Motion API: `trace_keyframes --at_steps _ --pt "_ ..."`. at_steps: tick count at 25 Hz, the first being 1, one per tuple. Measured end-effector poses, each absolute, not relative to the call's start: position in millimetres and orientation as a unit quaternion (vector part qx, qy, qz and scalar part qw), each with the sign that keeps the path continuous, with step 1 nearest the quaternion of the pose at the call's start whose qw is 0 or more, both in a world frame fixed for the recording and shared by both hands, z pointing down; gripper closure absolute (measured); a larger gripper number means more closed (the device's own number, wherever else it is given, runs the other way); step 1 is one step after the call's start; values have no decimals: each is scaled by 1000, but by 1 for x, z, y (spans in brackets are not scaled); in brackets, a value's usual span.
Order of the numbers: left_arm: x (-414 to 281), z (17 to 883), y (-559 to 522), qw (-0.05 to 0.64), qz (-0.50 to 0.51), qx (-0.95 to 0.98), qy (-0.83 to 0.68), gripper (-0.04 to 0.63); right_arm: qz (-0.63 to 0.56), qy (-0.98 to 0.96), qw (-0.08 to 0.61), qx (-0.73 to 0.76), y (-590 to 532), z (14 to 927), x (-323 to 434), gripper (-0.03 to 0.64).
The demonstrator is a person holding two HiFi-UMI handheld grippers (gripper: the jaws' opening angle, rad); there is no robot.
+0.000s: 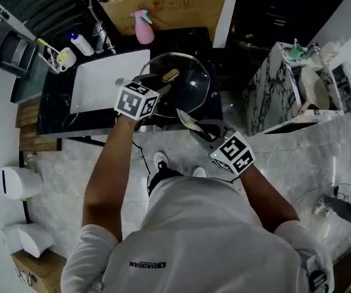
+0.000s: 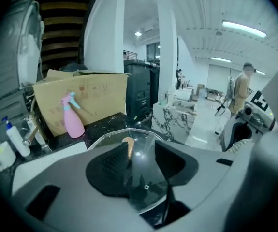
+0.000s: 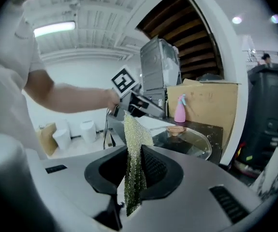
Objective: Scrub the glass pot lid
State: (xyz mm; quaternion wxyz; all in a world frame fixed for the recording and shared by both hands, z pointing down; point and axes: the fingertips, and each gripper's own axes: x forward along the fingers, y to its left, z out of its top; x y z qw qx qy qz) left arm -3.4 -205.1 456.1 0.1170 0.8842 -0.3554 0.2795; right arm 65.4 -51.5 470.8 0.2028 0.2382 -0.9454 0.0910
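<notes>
The round glass pot lid (image 1: 184, 93) with a wooden knob (image 1: 170, 75) lies on the black counter (image 1: 56, 112), right of a white sink (image 1: 105, 78). My left gripper (image 1: 158, 85) is at the lid's near left rim. In the left gripper view its jaws (image 2: 141, 149) stand wide apart, with the lid's edge (image 2: 146, 187) between them and neither pad pressing on it. My right gripper (image 1: 201, 130) hovers in front of the counter, shut on a green scrub pad (image 1: 185, 119). In the right gripper view the pad (image 3: 136, 134) sticks up between the jaws (image 3: 134, 154), and the lid (image 3: 189, 143) lies beyond it.
A pink spray bottle (image 1: 143, 27) and a cardboard box (image 1: 163, 5) stand behind the lid. A faucet (image 1: 101, 38) and a white bottle (image 1: 80, 43) are behind the sink. A marble-patterned cabinet (image 1: 273, 90) stands to the right. A person (image 2: 240, 88) stands far off.
</notes>
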Motion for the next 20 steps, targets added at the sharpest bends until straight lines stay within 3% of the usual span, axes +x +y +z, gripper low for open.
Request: trace_keyframes --at_steps 5,11,13,20 --pt "-6 432 -144 133 205 882 -402 571 245 -943 46 219 -42 436 72 525" --pt "8 416 -69 152 157 896 -387 581 354 -912 -89 188 -28 402 73 525" --pt "10 418 -52 167 152 890 -395 581 356 -910 -87 196 -23 402 72 526" --pt "-13 443 -13 222 120 871 -421 580 286 -915 27 285 -3 445 63 529"
